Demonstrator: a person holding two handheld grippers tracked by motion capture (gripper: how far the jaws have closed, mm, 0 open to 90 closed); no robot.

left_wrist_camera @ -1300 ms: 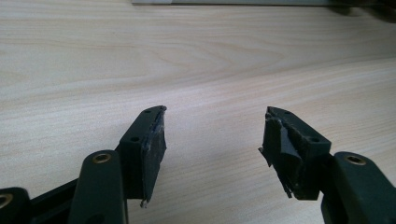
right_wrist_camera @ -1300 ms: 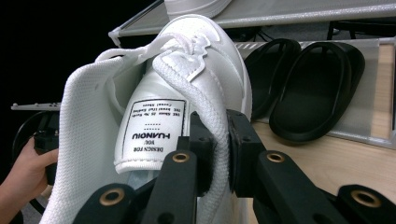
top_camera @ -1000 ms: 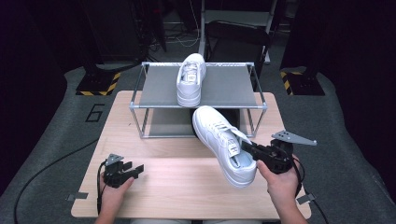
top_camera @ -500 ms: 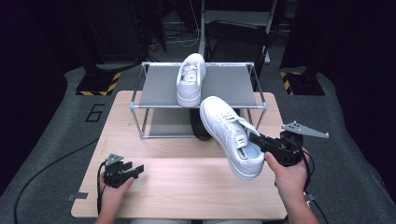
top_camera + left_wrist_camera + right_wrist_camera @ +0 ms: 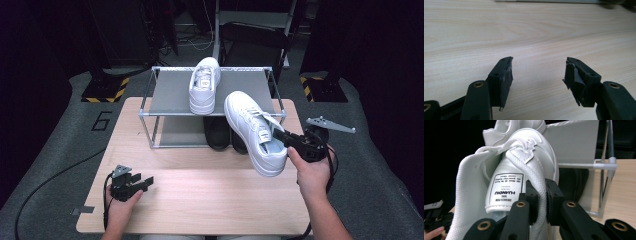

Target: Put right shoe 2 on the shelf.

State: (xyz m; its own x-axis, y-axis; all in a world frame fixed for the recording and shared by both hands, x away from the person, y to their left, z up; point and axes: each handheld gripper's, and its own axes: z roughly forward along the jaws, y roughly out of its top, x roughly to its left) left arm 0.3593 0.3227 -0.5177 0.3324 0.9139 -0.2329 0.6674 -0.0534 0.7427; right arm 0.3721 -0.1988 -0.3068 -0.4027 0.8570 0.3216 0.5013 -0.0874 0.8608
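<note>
**Mia:** While the right gripper [image 5: 281, 136] hangs up in the air, what is it holding?

**Ben:** It holds a white shoe [image 5: 254, 132]. Its two black jaws are pinched tight on the edge of the shoe's opening, right by the tongue. From the right gripper view you can see the soft rim squeezed between the jaws, and a little label [image 5: 504, 187] on the tongue beside them.

**Mia:** Where is that shoe?

**Ben:** It is off the table [image 5: 210, 200], up in the air. Its toe points toward the metal rack [image 5: 172, 92] and sits by the rack's front right corner. The heel end is near the right hand [image 5: 310, 172].

**Mia:** Is there another white shoe?

**Ben:** Yes. A second white shoe [image 5: 205, 85] sits on the rack's grey top shelf, with its heel toward the front edge.

**Mia:** What is under that shelf?

**Ben:** Dark shoes [image 5: 225, 134] stand down low, under the shelf. I cannot tell much more about them, because it is shadowy there.

**Mia:** What about the left gripper [image 5: 142, 182]?

**Ben:** It rests low at the near left part of the wooden table, in the left hand [image 5: 120, 210]. Its jaws are wide apart, and nothing is between them. The left gripper view shows bare wood between the two pads [image 5: 506, 80].

**Mia:** Are the two grippers close?

**Ben:** No, they are well apart.
</note>
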